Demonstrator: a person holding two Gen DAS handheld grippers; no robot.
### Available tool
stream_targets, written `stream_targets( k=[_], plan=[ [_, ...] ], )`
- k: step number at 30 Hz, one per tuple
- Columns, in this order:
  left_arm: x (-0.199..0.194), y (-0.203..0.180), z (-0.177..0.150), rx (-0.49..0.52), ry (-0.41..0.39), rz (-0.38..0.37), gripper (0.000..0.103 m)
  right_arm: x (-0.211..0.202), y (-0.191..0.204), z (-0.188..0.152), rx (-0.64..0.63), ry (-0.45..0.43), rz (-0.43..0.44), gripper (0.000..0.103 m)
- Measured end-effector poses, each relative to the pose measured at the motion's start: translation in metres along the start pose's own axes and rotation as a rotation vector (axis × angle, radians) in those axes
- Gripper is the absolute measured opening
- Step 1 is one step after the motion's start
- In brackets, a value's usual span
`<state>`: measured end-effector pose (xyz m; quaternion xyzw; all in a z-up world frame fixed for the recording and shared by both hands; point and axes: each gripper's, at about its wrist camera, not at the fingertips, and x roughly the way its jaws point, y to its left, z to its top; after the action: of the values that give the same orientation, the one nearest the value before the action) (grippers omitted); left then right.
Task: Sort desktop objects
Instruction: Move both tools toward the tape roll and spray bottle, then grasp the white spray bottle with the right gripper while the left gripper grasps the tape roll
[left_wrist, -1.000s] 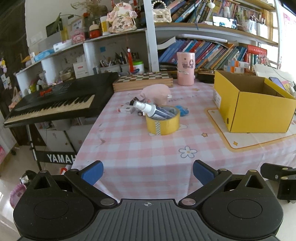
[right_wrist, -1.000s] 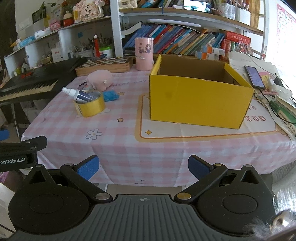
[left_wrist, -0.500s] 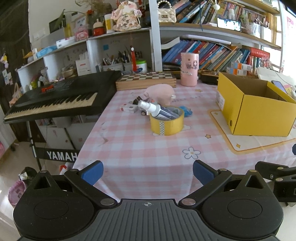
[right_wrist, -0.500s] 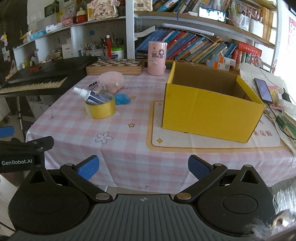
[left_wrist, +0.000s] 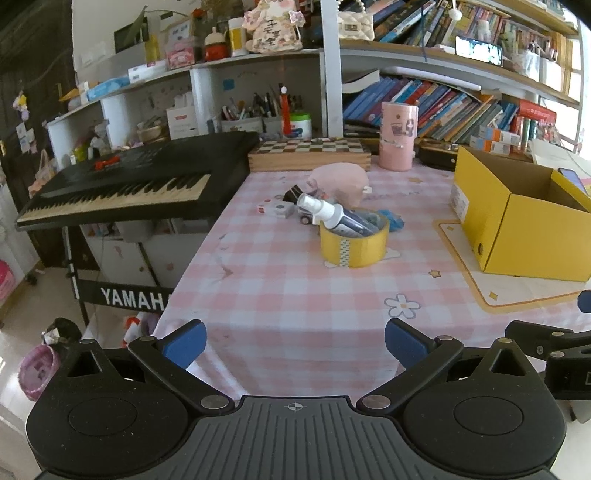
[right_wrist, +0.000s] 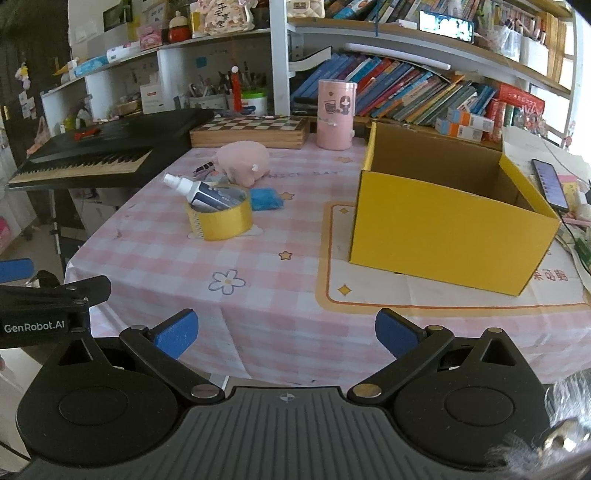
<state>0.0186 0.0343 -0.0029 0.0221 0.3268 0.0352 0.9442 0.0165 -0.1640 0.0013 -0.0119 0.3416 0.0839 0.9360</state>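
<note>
We hold the left hand-held gripper (left_wrist: 295, 339) at the near edge of the counter (left_wrist: 295, 295), its blue pads spread wide with nothing between them. The right hand-held gripper (right_wrist: 286, 334) hangs just off the same edge, likewise released and empty.

Out on the pink checked cloth stands a yellow tape roll (left_wrist: 354, 243), and a spray bottle (left_wrist: 332, 216) lies tilted across its hole, nozzle pointing up and left (the far end rests inside the ring). Just behind the roll sits a pink plush pig (right_wrist: 242, 160), with a blue cloth (right_wrist: 265, 198) touching the roll's right side. Left of the bottle in the left wrist view lies a small white box (left_wrist: 275, 208), with a dark object beside it that we cannot make out.

The open yellow box (right_wrist: 447, 218) stands on a cream mat (right_wrist: 406, 291) to the right, well apart from the roll. At the back edge we see a chessboard (right_wrist: 251, 131) and a pink cup (right_wrist: 337, 114); a keyboard (left_wrist: 129, 184) stands left of the counter.
</note>
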Motion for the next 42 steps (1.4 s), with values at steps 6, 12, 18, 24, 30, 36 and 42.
stream_targets(
  k=[6, 12, 18, 24, 30, 36, 42],
  plan=[
    [0.008, 0.003, 0.003, -0.016, 0.018, 0.004, 0.103, 0.006, 0.001, 0.005, -0.006, -0.004, 0.004, 0.103],
    [0.015, 0.002, 0.008, -0.007, 0.017, -0.015, 0.103, 0.018, 0.0, 0.016, -0.004, 0.008, 0.013, 0.103],
    [0.021, 0.001, 0.016, -0.011, -0.006, -0.036, 0.103, 0.031, -0.001, 0.03, -0.022, -0.006, 0.04, 0.101],
    [0.033, 0.0, 0.026, -0.018, -0.007, -0.026, 0.103, 0.047, -0.004, 0.046, -0.033, -0.033, 0.071, 0.097],
    [0.048, -0.004, 0.038, -0.019, 0.009, 0.0, 0.103, 0.068, -0.007, 0.068, -0.055, -0.053, 0.118, 0.096],
    [0.061, -0.01, 0.05, -0.018, 0.019, 0.017, 0.103, 0.091, -0.009, 0.087, -0.082, -0.053, 0.168, 0.096],
    [0.069, -0.005, 0.059, -0.049, 0.026, 0.074, 0.103, 0.116, -0.003, 0.103, -0.12, -0.022, 0.23, 0.088]
  ],
)
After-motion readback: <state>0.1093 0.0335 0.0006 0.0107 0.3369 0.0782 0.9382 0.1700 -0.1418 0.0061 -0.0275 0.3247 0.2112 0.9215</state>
